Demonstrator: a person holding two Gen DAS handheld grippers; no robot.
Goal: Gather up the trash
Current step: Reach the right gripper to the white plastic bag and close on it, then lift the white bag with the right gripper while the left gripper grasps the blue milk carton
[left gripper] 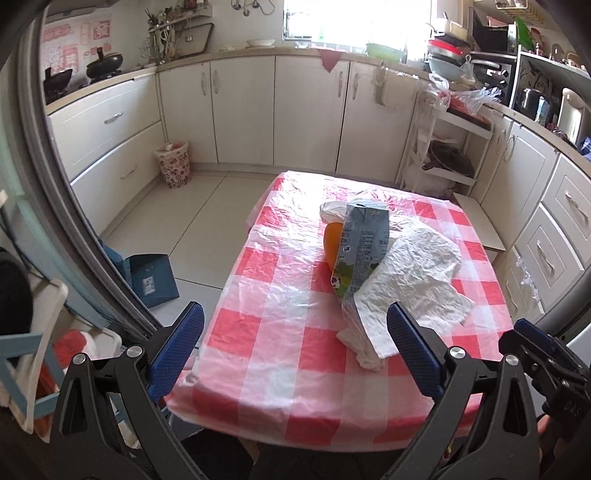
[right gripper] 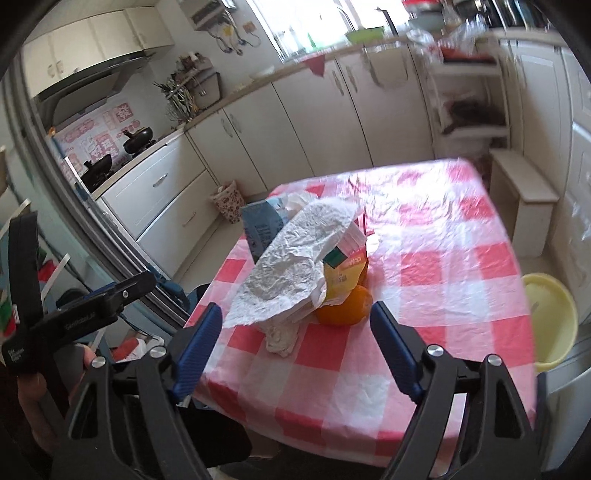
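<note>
Crumpled paper [right gripper: 291,269] drapes the cartons, likely dumped together. My left gripper [left gripper: 295,347] and right gripper [right gripper: 295,347] stand apart, empty, for approach.

Kitchen. Cream cabinets [left gripper: 243,110] curve along the far wall under a pale counter [left gripper: 236,55]. Bright window [left gripper: 354,18], daylight washing in. Light tile floor [left gripper: 207,214]. Stove [left gripper: 99,74] at left with black pots. White shelf rack [left gripper: 443,147] at right.
</note>
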